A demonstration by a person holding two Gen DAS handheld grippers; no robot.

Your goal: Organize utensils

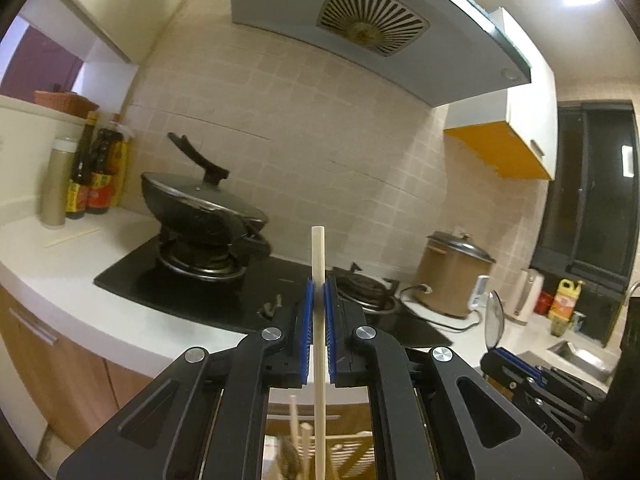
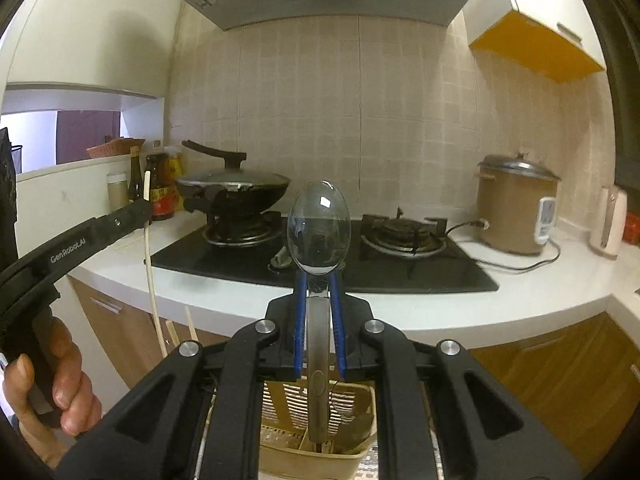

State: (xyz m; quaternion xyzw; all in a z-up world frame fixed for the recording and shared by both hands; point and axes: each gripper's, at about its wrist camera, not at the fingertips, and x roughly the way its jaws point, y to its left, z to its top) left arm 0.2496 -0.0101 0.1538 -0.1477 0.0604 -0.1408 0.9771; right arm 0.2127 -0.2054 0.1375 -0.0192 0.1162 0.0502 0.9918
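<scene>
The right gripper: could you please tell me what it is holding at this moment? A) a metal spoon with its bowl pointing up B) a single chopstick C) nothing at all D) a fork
A: in the right wrist view the right gripper is shut on the handle of a metal spoon, bowl up, above the utensil basket; the chopstick is in the left gripper.

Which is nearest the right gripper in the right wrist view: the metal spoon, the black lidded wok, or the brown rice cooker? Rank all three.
1. Metal spoon, clamped upright in the right gripper.
2. Black lidded wok, on the left burner behind it.
3. Brown rice cooker, far right on the white counter.
</scene>
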